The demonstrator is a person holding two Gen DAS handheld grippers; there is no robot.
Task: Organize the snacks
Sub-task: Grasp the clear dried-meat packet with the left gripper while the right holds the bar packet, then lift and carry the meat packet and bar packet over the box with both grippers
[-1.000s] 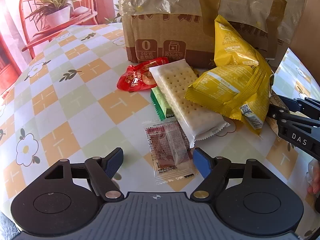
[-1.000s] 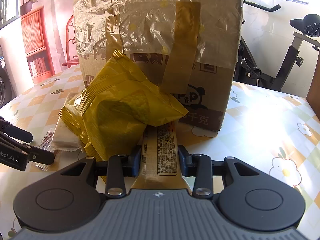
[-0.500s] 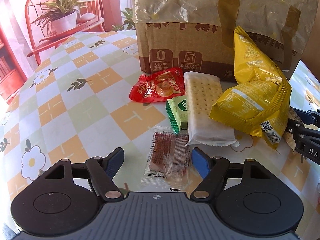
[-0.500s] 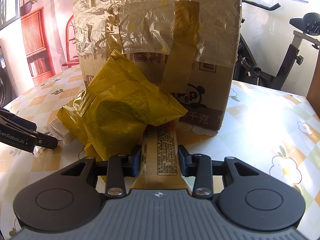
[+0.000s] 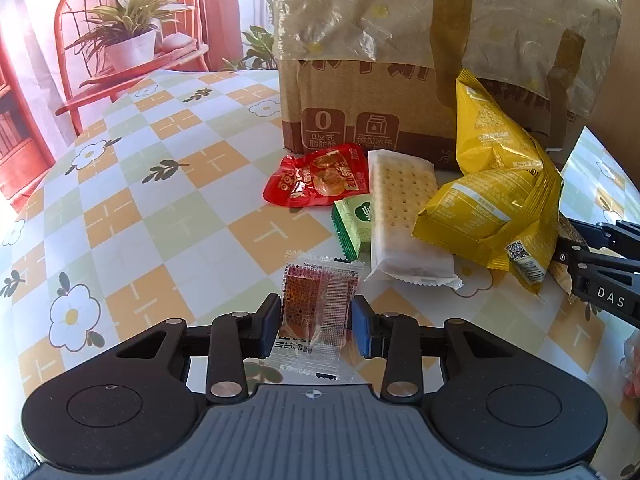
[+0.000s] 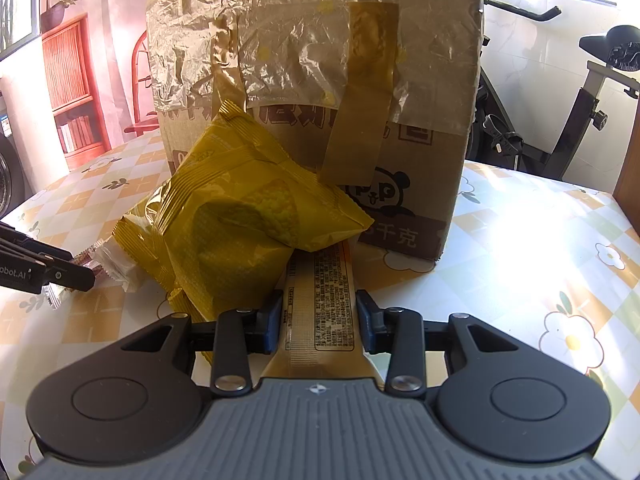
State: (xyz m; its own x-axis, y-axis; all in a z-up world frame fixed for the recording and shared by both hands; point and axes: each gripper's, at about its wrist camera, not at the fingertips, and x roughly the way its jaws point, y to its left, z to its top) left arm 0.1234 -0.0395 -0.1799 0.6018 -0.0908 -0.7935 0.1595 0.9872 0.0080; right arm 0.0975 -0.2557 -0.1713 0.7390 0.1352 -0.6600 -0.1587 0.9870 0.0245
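My left gripper (image 5: 314,326) is shut on a clear packet of red snack (image 5: 316,316) that lies on the checked tablecloth. Beyond it lie a green packet (image 5: 354,226), a white cracker pack (image 5: 402,216), a red packet (image 5: 316,180) and a yellow bag (image 5: 496,196). My right gripper (image 6: 318,322) is shut on a long tan snack bar wrapper (image 6: 320,304), whose far end runs under the yellow bag (image 6: 244,220). The right gripper's tip shows at the right edge of the left wrist view (image 5: 600,264).
A tall cardboard box (image 5: 400,92) covered with plastic film and tape stands right behind the snacks, also in the right wrist view (image 6: 320,80). A red shelf with a potted plant (image 5: 128,40) is far left. An exercise bike (image 6: 568,128) stands beyond the table.
My left gripper has pulled back and closed its jaws onto the clear red packet. The right gripper has held still on the tan wrapper.
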